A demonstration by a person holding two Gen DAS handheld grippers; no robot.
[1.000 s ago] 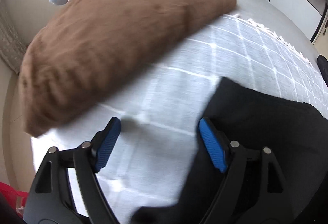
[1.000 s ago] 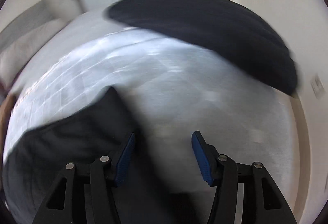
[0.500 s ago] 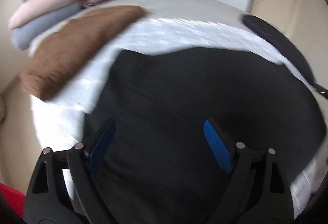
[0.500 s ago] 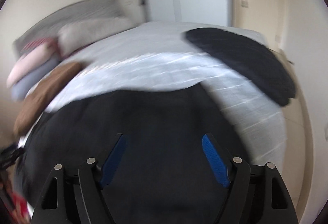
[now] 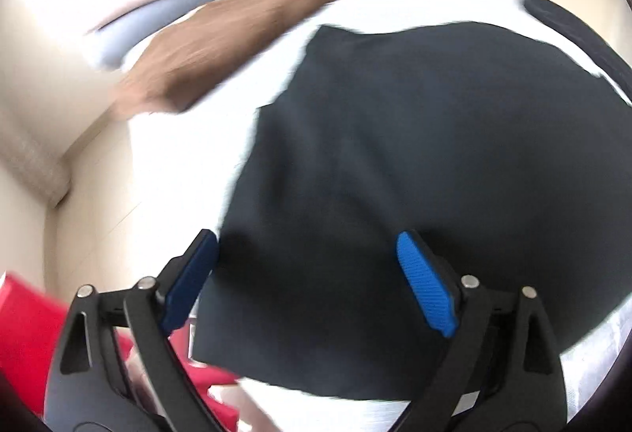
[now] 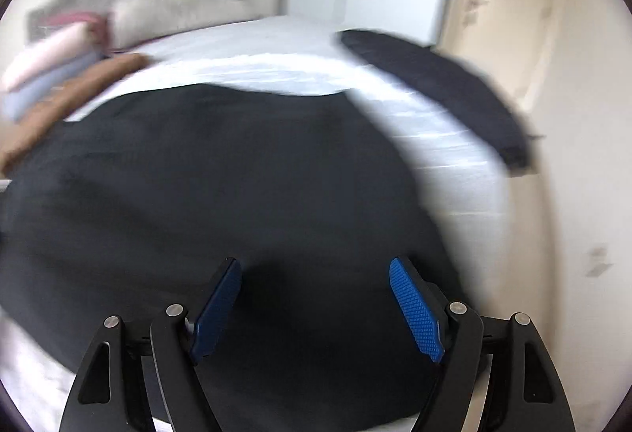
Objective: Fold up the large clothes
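The bed [image 6: 454,155], sheeted in pale cloth faintly lined, serves as the folding surface. Across its near half lies the black garment [image 5: 434,155], a broad matte slab with straight edges, apparently spread flat so it can be folded. A brown folded cloth [image 5: 221,37] and another dark piece [image 6: 434,84] sit apart at the sides, likely out of the way. Above the garment's near part, the left hand-held gripper [image 5: 308,286] and right hand-held gripper [image 6: 316,305] both hang spread wide, pinching nothing.

Left gripper [image 5: 306,286]: black linkage arms, silver pivot screws. Right gripper [image 6: 314,307]: the same. Blue ribbed pads [image 6: 414,309] line the fingers.
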